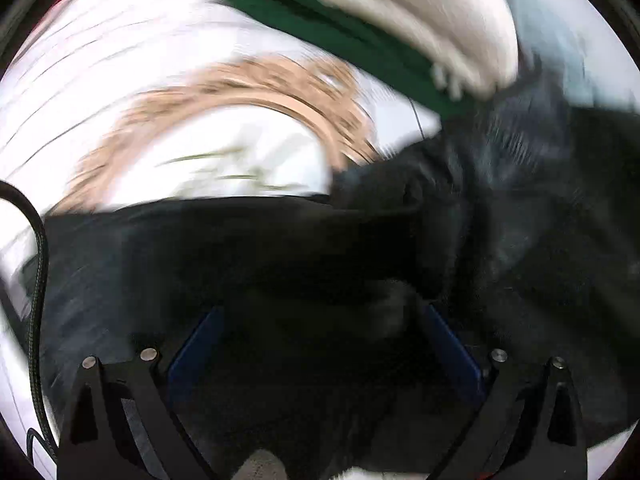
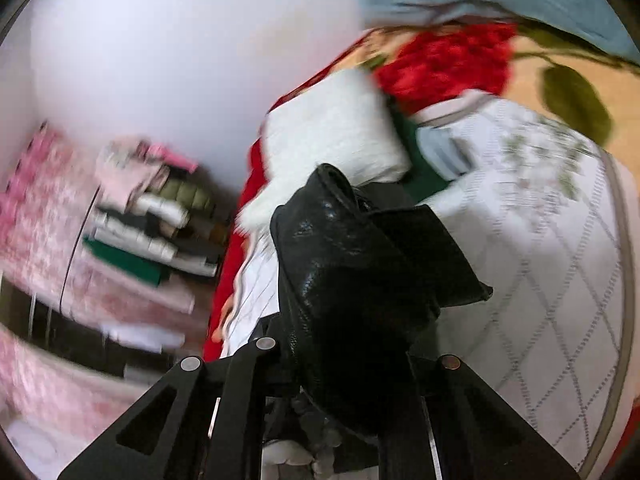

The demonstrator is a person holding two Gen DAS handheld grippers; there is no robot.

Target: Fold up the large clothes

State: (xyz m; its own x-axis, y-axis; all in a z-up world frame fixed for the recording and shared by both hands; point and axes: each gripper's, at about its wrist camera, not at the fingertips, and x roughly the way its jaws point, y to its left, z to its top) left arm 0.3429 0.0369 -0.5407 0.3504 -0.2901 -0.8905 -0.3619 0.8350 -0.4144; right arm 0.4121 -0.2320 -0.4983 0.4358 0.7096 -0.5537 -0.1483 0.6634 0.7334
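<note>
Left wrist view: left gripper (image 1: 320, 320) spread wide, black garment (image 1: 400, 240) draped between and over its fingers, running far-right across white quilt (image 1: 140, 60).

Right wrist view: right gripper (image 2: 340, 360) pinching black garment (image 2: 352, 248), bunched upright, nearer this hand.

Home bedroom: quilted bedspread (image 2: 552, 280), stacked folded clothes (image 2: 160, 224).

right gripper (image 2: 344, 364) clamped on bunched black garment (image 2: 360, 256), held above white quilted bed cover (image 2: 552, 280); white folded cloth (image 2: 332, 136) behind, stack of folded clothes (image 2: 160, 216) at left
</note>
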